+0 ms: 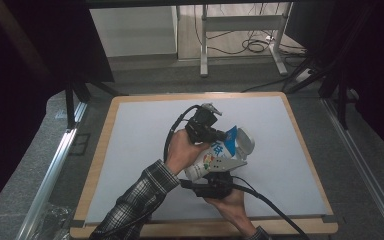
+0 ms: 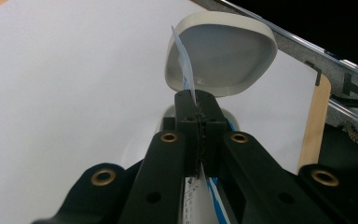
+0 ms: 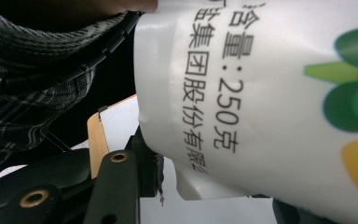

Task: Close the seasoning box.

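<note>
Nearest the high camera, the right gripper (image 1: 219, 176) comes up from the bottom edge of the table (image 1: 145, 125), its jaws part-way closed around the lower body of a white printed pouch (image 1: 215, 160). In the right gripper view the pouch's (image 3: 270, 93) wall bulges between the jaws and creases just above the left one, so the film is soft and gives under the hold. A plaid sleeve (image 1: 140, 197) crosses beside it.

Just beyond, the left gripper (image 1: 220, 134) pinches the pouch's blue-edged top. In the left gripper view its jaws are clamped tight together on a thin flap of film (image 2: 182, 60), which stands up from between the tips.

Farther still, touching or just behind the pouch top, a shallow white bowl (image 2: 221, 53) rests tilted, its hollow facing the pouch.

The pouch hangs above the middle of the table, stretched between the two grips. My judgement is that the risks lie in that stretch: pulling the flap sideways could tear it unevenly or slip it out of the narrow pinch, and squeezing the body harder could push contents out before the mouth is over the bowl, spilling onto the table.
</note>
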The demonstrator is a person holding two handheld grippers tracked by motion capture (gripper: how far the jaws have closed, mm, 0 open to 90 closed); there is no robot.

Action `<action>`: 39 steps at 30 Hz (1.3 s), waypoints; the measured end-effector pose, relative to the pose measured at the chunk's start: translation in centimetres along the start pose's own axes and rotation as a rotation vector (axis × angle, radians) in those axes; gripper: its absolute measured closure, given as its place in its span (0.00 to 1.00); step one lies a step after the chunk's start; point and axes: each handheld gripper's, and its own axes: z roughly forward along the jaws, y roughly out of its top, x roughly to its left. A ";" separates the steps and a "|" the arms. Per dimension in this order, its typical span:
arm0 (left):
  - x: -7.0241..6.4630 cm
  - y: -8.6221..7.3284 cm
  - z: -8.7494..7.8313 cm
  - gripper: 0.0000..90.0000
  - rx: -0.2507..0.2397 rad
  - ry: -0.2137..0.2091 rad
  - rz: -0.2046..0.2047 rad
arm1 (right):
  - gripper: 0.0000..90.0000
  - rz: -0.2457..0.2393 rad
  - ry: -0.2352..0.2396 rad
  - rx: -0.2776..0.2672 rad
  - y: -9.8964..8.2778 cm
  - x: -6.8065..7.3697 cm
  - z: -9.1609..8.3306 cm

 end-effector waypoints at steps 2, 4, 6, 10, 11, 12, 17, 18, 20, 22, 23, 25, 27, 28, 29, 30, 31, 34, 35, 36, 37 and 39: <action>0.0 0.0 0.0 1.00 0.001 0.001 0.000 | 0.64 -0.002 -0.003 -0.001 0.0 0.0 0.0; 0.0 0.1 0.0 1.00 0.002 0.001 0.001 | 0.64 0.001 -0.002 0.000 0.0 0.0 0.0; 0.0 0.1 0.0 1.00 0.003 0.002 0.002 | 0.64 0.000 -0.003 -0.001 0.0 0.0 -0.1; -0.1 0.1 0.0 1.00 0.002 0.004 0.001 | 0.65 -0.002 -0.006 -0.002 0.0 0.0 -0.1; -0.1 0.1 0.0 1.00 0.002 0.004 0.001 | 0.65 -0.003 -0.006 -0.002 0.0 0.0 -0.1; -0.1 0.1 0.0 1.00 0.003 0.004 0.000 | 0.65 -0.003 -0.007 -0.002 0.0 0.1 -0.1; -0.1 0.2 0.0 1.00 0.004 0.005 0.002 | 0.66 -0.006 -0.011 -0.003 0.1 0.1 0.0; -0.1 0.2 0.0 1.00 0.003 0.004 0.001 | 0.66 -0.006 -0.012 -0.003 0.1 0.1 0.0; -0.1 0.2 0.0 1.00 0.003 0.004 0.000 | 0.66 -0.009 -0.013 -0.003 0.1 0.1 0.0; -0.1 0.2 0.0 1.00 0.004 0.005 0.000 | 0.66 -0.009 -0.015 -0.003 0.1 0.1 0.0; -0.1 0.2 0.0 1.00 0.003 0.005 -0.001 | 0.66 -0.010 -0.015 -0.002 0.1 0.1 0.0; -0.1 0.2 -0.1 1.00 0.007 0.006 0.000 | 0.66 -0.010 -0.016 -0.002 0.1 0.1 0.0; -0.1 0.2 -0.1 1.00 0.007 0.006 0.000 | 0.66 -0.010 -0.016 -0.002 0.1 0.1 0.0; -0.1 0.2 -0.1 1.00 0.007 0.006 0.000 | 0.66 -0.011 -0.017 -0.003 0.1 0.1 0.0; -0.1 0.2 -0.1 1.00 0.007 0.007 0.000 | 0.66 -0.011 -0.017 -0.003 0.1 0.1 0.0; -0.2 0.2 -0.1 1.00 0.008 0.007 -0.001 | 0.66 -0.011 -0.017 -0.003 0.1 0.2 0.0; -0.2 0.2 -0.1 1.00 0.009 0.007 -0.001 | 0.66 -0.011 -0.017 -0.003 0.1 0.2 0.0; -0.1 0.3 -0.1 1.00 0.011 0.007 -0.002 | 0.67 -0.012 -0.017 -0.004 0.2 0.2 0.0; -0.1 0.3 -0.1 1.00 0.012 0.007 -0.002 | 0.67 -0.011 -0.017 -0.003 0.2 0.2 0.0; -0.1 0.3 -0.1 1.00 0.012 0.007 -0.002 | 0.67 -0.011 -0.016 -0.004 0.2 0.2 0.0; -0.1 0.2 0.0 1.00 0.013 0.007 -0.002 | 0.67 -0.011 -0.017 -0.004 0.2 0.2 0.0; -0.1 0.2 0.0 1.00 0.014 0.007 -0.003 | 0.67 -0.012 -0.017 -0.002 0.2 0.2 0.0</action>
